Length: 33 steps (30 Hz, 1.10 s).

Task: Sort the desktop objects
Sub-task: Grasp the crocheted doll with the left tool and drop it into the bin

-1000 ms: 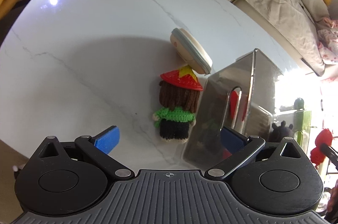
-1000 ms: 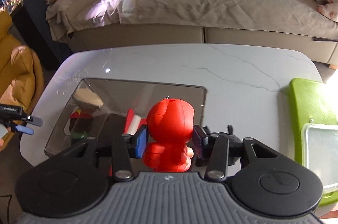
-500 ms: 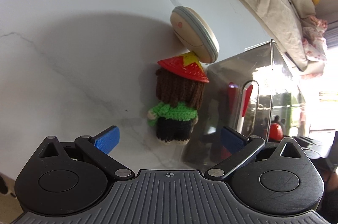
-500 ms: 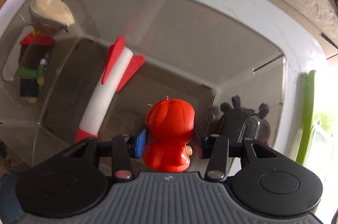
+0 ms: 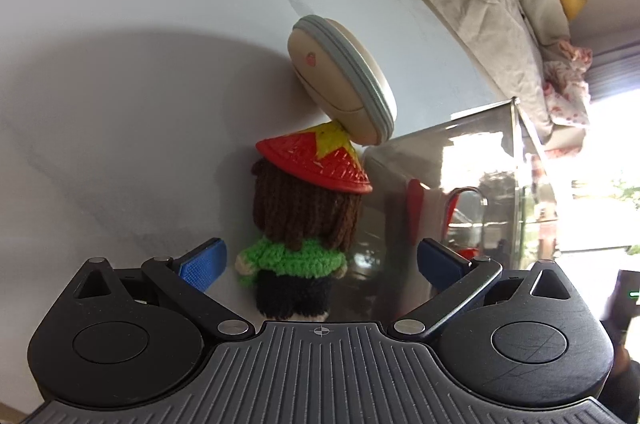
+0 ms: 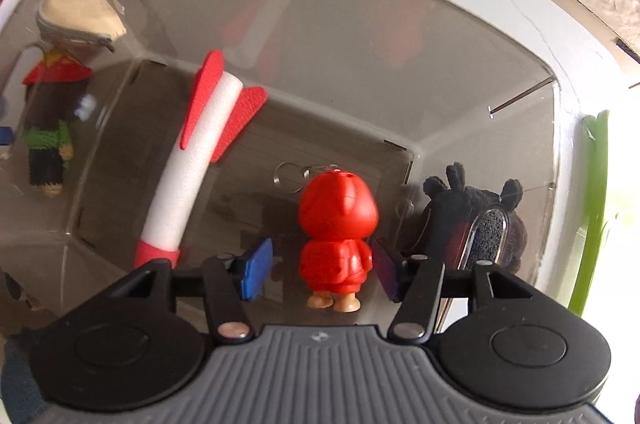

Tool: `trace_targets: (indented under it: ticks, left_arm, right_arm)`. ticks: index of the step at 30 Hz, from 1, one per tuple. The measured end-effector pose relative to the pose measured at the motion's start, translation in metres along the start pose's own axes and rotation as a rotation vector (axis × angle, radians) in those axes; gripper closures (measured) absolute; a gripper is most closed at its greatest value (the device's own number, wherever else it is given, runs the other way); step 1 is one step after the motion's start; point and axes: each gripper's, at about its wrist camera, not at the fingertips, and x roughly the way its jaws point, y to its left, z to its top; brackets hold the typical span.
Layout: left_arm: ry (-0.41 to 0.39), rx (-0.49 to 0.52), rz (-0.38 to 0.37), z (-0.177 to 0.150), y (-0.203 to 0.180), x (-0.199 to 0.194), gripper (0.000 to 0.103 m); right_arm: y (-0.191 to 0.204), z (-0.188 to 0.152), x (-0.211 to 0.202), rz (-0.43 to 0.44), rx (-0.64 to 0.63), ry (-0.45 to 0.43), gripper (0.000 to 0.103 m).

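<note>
A: Where's the red figure (image 6: 338, 224)?
B: Inside the clear box (image 6: 360, 36), between the right gripper (image 6: 320, 270)'s just-widened jaws, pads off it.
A: The left gripper (image 5: 320, 264)?
B: Spread wide around the crochet doll (image 5: 302, 224), left of the box, not touching.

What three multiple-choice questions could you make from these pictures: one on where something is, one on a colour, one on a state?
1. Where is the red figure?
A. Inside the clear box
B. On the sofa
C. On the green tray

2. What colour is the crocheted doll's sweater?
A. Blue
B. Green
C. White

3. How is the right gripper around the red figure?
A. Clamped on its head
B. Open, pads clear of it
C. Shut beside it

Answers:
1 A: it stands on the box floor, near the foam rocket and the dark plush toy.
2 B: green yarn shows below its brown hair.
3 B: the jaws have just been opening; gaps show on both sides of the figure.
</note>
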Motion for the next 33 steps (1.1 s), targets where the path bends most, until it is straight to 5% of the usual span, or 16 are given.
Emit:
trace_targets:
  ticks: [8,17,20,21,28,33]
  left_arm:
    - [-0.031,0.031,0.074,0.003,-0.012,0.021,0.000]
    - [-0.054,0.019,0.081,0.008,-0.009,0.030,0.000]
    - [-0.062,0.052,0.113,0.006,-0.013,0.029,0.013]
    - [-0.058,0.061,0.109,0.005,-0.015,0.029,0.040]
    - [-0.058,0.056,0.146,-0.001,-0.020,0.020,0.041]
    - [-0.121,0.132,0.184,-0.002,-0.046,-0.022,0.041]
  right_arm:
    - [-0.018,-0.003,-0.039,0.095,0.070,-0.071,0.032]
    - [-0.042,-0.016,-0.057,0.166,0.190,-0.133,0.031]
    - [-0.048,-0.019,-0.060,0.176,0.223,-0.148,0.030]
    - [-0.051,-0.021,-0.061,0.184,0.235,-0.153,0.030]
    - [-0.068,-0.035,-0.078,0.241,0.283,-0.211,0.030]
    - [-0.082,-0.047,-0.083,0.306,0.313,-0.256,0.030]
